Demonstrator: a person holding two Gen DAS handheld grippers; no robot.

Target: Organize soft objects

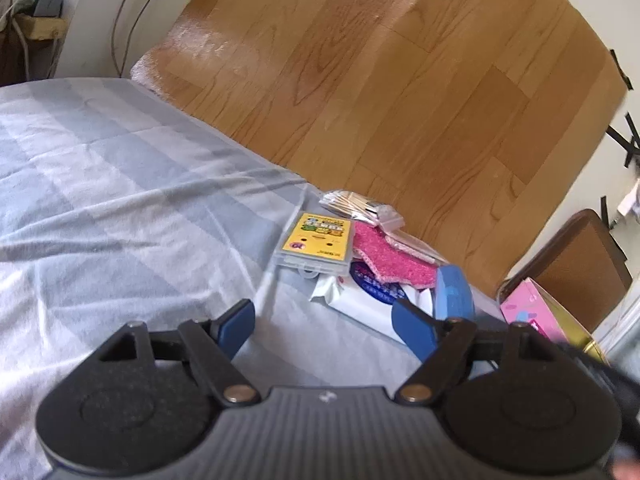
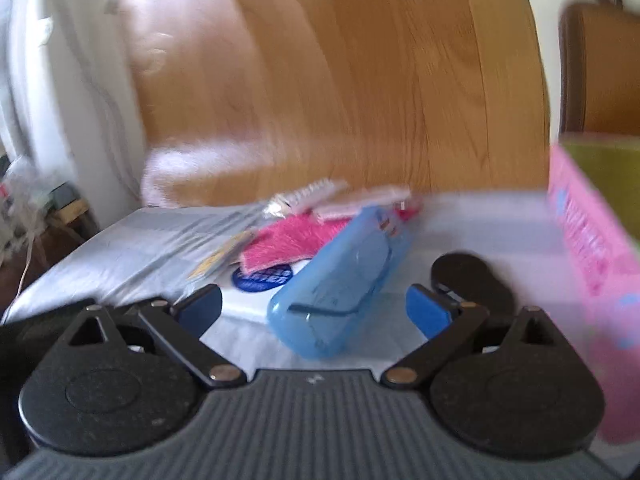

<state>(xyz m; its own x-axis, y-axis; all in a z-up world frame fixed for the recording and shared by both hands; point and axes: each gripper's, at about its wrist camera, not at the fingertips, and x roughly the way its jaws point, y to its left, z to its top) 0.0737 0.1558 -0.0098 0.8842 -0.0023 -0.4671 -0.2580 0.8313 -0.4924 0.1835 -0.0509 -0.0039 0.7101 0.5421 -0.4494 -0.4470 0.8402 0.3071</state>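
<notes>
While poised over clutter at bed [image 1: 100, 184] edge, both sets of jaws spread, nothing held: left gripper [image 1: 324, 326], right gripper [image 2: 314, 306] bracketing blue case [image 2: 340, 280]. Next, likely: closing squarely on pink cloth [image 1: 384, 254].

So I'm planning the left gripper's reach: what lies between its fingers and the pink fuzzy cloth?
In the left wrist view, the white wipes pack lies there, the pink fuzzy cloth overlapping its far end.

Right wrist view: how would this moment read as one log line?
right fingers: open, empty | translucent blue plastic case: lying between them, unheld | fluffy pink cloth: behind | pink cardboard box: right
</notes>
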